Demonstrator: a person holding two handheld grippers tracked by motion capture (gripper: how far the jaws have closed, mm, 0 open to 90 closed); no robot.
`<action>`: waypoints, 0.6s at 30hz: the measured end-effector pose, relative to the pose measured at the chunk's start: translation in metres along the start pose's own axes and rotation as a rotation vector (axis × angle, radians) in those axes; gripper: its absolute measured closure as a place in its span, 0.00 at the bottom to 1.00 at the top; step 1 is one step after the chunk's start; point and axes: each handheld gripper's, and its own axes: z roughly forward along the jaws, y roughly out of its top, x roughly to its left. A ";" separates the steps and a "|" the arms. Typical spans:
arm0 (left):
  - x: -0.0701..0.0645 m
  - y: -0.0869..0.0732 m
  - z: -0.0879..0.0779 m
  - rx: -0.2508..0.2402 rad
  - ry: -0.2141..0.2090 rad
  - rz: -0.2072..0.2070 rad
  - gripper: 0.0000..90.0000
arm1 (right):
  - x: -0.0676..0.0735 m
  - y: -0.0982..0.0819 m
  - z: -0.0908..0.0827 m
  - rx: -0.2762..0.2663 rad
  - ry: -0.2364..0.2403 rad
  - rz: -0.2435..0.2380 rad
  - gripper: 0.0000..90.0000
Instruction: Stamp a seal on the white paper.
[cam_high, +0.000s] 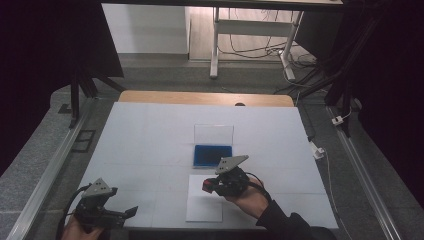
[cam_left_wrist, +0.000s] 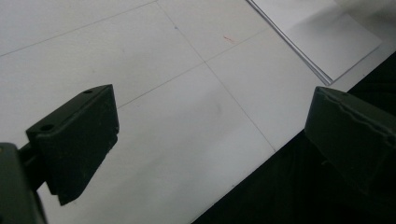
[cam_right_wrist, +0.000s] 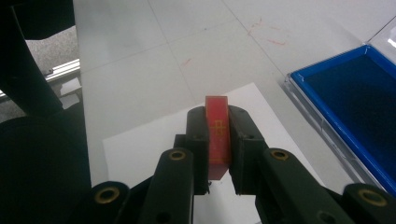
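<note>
Right gripper (cam_right_wrist: 218, 140) clamping red stamp (cam_right_wrist: 218, 135) upright above white paper (cam_right_wrist: 140, 149), beside blue ink pad (cam_right_wrist: 355, 102); stamp's lower end hiding between pads. Left gripper (cam_left_wrist: 210, 135) gaping wide, holding nothing, hovering at table (cam_left_wrist: 140, 60) edge.

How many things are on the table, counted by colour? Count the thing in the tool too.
Red: 1, stamp gripped by right tool
Blue: 1, ink pad
White: 1, paper stack
Total: 3

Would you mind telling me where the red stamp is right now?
The red stamp is clamped in the right tool, above the white paper, just near of the blue ink pad.
</note>
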 end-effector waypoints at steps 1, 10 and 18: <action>0.000 0.000 0.000 0.001 0.001 0.001 0.04 | 0.000 0.000 0.001 0.004 0.002 -0.002 0.89; 0.000 0.000 0.000 0.000 0.000 0.001 0.04 | 0.001 -0.004 0.013 0.031 0.013 -0.007 0.89; 0.000 0.000 0.000 0.000 0.000 0.002 0.04 | -0.001 -0.008 0.022 0.048 0.010 -0.025 0.88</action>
